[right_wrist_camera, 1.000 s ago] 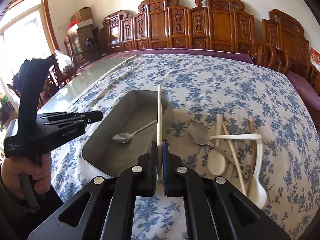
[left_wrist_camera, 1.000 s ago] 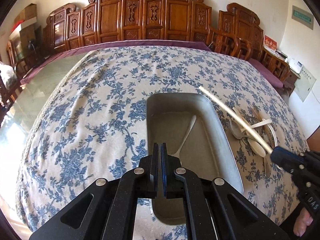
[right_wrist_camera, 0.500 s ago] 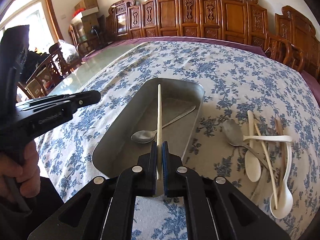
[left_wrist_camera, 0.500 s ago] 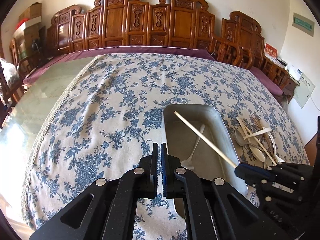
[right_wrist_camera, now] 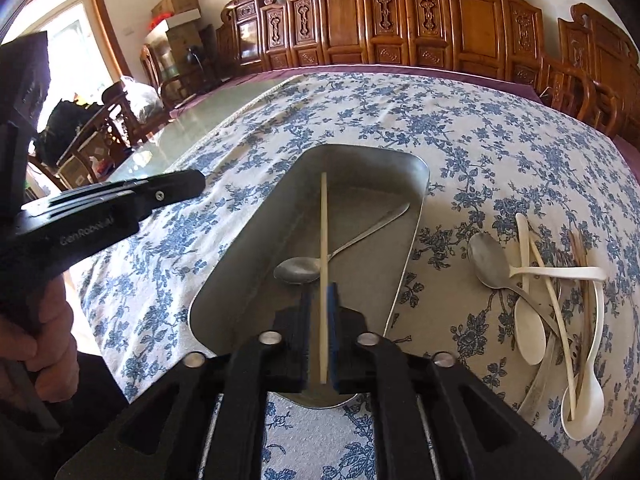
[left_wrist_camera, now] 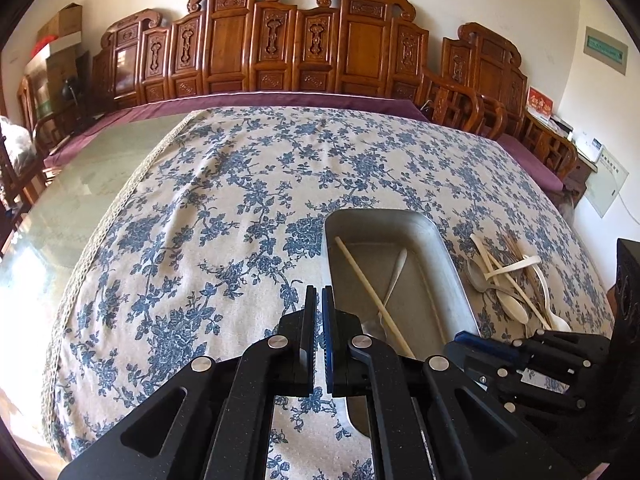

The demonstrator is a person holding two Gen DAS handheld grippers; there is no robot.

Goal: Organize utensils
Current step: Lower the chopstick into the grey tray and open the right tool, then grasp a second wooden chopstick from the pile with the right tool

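In the left wrist view, the left gripper (left_wrist_camera: 318,312) is seen clenched on nothing, its jaws nearly together above the flowered cloth (left_wrist_camera: 208,208), just beside the near left edge of the metal tray (left_wrist_camera: 452,264). A chopstick (left_wrist_camera: 372,296) is seen lying aslant in the tray, its far tip by the tray's left wall, across a metal spoon (left_wrist_camera: 394,276) whose handle points to the tray's far end. On the cloth beside the tray's right edge, a loose pile of utensils (left_wrist_camera: 516,284) is found: a steel spoon, white spoons and chopsticks, crossed over one another. The right gripper (left_wrist_camera: 472,340) is seen at the tray's near right corner.

In the right wrist view, the right gripper (right_wrist_camera: 320,312) is shown over the tray's (right_wrist_camera: 416,200) near end with its jaws opening; the chopstick (right_wrist_camera: 323,248) is still between them, but a gap is seen at each side, so it is released. The chopstick is laid lengthwise in the tray, over the bowl of the spoon (right_wrist_camera: 304,270). The pile (right_wrist_camera: 560,300) is seen on the cloth (right_wrist_camera: 480,132) right of the tray. The left gripper (right_wrist_camera: 184,188) is held by a hand (right_wrist_camera: 32,340) over the cloth left of the tray.
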